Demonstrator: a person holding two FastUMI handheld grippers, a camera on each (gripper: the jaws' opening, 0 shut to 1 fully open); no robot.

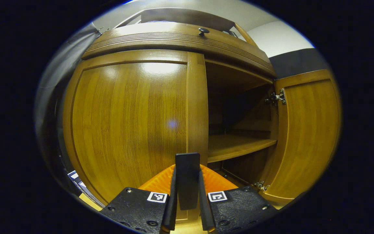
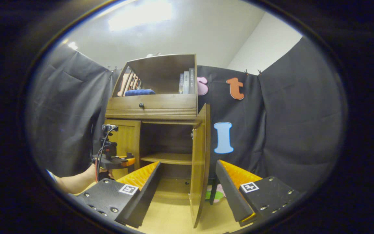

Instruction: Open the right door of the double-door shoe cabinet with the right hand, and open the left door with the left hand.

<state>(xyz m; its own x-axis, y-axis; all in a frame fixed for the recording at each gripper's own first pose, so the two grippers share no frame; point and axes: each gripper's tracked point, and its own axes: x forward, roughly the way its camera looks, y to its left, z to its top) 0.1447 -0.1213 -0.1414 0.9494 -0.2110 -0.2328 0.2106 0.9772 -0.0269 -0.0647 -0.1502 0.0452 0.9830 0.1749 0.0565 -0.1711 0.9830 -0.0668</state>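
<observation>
Shoe cabinet [image 2: 156, 107]: glossy grained brown wood. Right door [image 2: 200, 162] swung wide, shelf [image 1: 235, 146] bare inside; left door [image 1: 131, 126] closed. Left claw [image 1: 187, 182] fingers nearly together w/ a black upright piece between, grip unclear. Right claw [image 2: 187, 191] wide open, holding nothing. Books [image 2: 187, 83] up top.

**Right door swung out, left door closed with a gripper at its edge**

The shoe cabinet [image 2: 161, 143] stands against the booth wall. Its right door [image 2: 200, 162] stands open, edge-on before the right gripper [image 2: 187, 191], whose fingers are spread apart. The left door [image 1: 128, 123] sits closed; the left gripper [image 1: 187, 182] is at its inner edge, fingers close around a handle [image 1: 187, 175]. Inside, a shelf [image 1: 235, 146] crosses the compartment. A drawer [image 2: 151, 105] lies above the doors, books [image 2: 187, 83] above that.
</observation>
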